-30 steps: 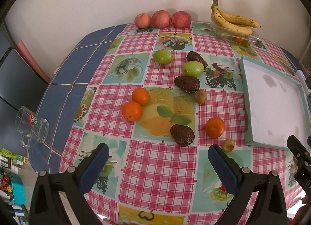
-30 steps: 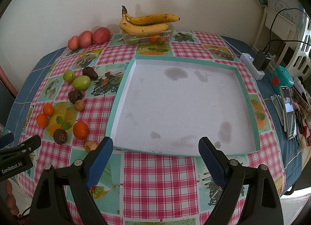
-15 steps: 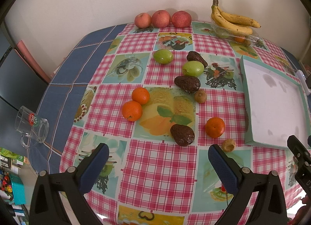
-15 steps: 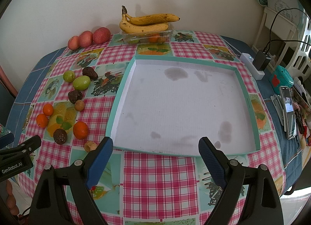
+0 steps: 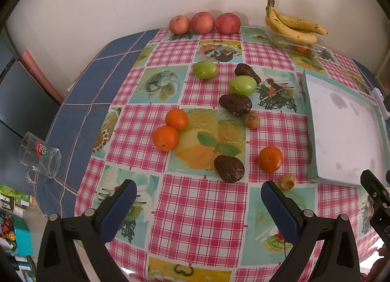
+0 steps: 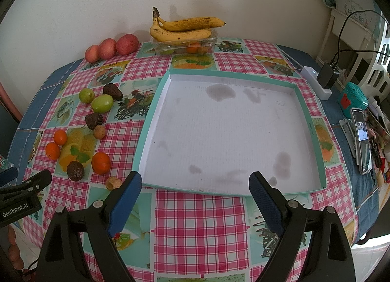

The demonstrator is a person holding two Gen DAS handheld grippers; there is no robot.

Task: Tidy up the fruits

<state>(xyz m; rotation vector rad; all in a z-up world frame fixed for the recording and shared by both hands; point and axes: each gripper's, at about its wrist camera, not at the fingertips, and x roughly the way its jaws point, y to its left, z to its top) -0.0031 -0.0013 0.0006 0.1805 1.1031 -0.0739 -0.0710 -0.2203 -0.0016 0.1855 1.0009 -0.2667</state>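
Your left gripper (image 5: 195,199), jaws spread, empty: nearest avocado (image 5: 229,168) lies just ahead, long axis angled right. Your right gripper (image 6: 195,189), jaws likewise spread, faces the empty tray (image 6: 314,133).

"GenRobot.AI" on left gripper (image 6: 19,205); "28" on glass mug (image 5: 40,157).

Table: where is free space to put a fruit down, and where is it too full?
The tray is bare inside. The cloth between the left gripper and the nearest avocado is free. It is crowded from the oranges to the green fruits.
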